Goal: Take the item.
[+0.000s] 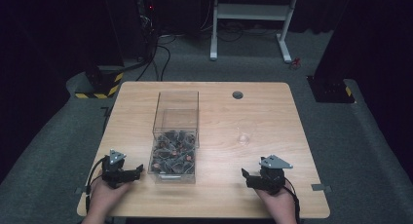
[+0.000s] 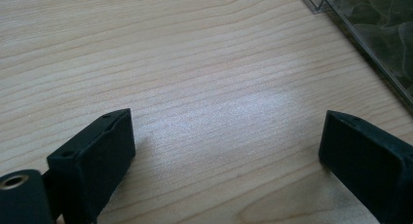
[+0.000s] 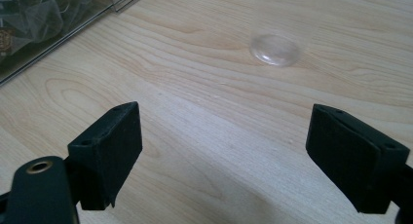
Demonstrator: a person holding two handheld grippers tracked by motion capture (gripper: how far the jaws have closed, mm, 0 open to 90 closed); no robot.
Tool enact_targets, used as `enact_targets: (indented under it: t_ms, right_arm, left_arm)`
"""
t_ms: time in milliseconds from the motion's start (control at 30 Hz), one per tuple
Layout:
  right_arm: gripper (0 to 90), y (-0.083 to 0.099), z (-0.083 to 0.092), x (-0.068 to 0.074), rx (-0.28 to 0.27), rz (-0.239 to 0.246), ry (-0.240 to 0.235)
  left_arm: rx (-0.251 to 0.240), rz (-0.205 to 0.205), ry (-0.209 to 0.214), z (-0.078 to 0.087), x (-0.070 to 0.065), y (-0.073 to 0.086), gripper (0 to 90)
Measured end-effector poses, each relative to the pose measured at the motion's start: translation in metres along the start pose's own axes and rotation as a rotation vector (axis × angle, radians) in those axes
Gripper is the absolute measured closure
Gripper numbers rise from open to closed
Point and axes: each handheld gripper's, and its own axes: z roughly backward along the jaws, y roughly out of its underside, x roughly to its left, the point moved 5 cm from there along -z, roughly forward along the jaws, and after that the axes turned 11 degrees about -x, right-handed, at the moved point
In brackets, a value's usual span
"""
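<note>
Nearest, at the bottom of the high view: two hands resting on the near edge of the wooden table [image 1: 272, 107], left gripper [image 1: 130, 175] at lower left, right gripper [image 1: 249, 177] at lower right, both low over the wood. Jaws of each spread wide, nothing between them but bare grain, as seen along the left gripper [image 2: 226, 151] and the right gripper [image 3: 224, 153] in their own views. Parked symmetrically either side of the work, probably a ready stance with neither claw yet committed.

Just beyond the left gripper, centre-left of the high view: a clear plastic box [image 1: 175, 136], tall and open-topped, its lower part packed with small dark wrapped pieces [image 1: 174, 156], too blurred to name. Box wall [image 2: 375, 48] cutting the upper right corner of the left gripper view, near but apart from that claw; same box [image 3: 53, 24] at upper left of the right gripper view. Placed centrally, likely for reach from both sides.

Further right, ahead of the right gripper: a small clear round cup or dish [image 1: 243, 138], apparently empty, alone on the wood; seen again at upper centre of the right gripper view [image 3: 275, 49]. Possibly set there to receive pieces from the box.

Farthest, at the table's far edge: a dark round cable hole [image 1: 237, 95]; past it, grey carpet and a white frame [image 1: 251, 14].
</note>
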Motion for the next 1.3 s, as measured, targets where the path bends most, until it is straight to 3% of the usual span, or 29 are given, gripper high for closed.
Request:
enact_targets:
  t_ms: [633, 900, 1100, 1300]
  right_arm:
    - [13.6, -0.015, -0.010, 0.017, -0.013, 0.010, -0.035]
    - [13.6, -0.021, -0.012, 0.026, -0.015, 0.023, -0.054]
    - [12.7, -0.028, -0.015, 0.036, -0.023, 0.060, -0.071]
    - [12.8, -0.034, -0.016, 0.044, -0.032, 0.060, -0.088]
  left_arm:
    - [0.000, 0.000, 0.000, 0.000, 0.000, 0.000, 6.4]
    - [0.000, 0.000, 0.000, 0.000, 0.000, 0.000, 6.5]
    - [0.000, 0.003, 0.000, 0.000, 0.000, 0.000, 6.4]
    - [0.000, 0.001, 0.000, 0.000, 0.000, 0.000, 6.5]
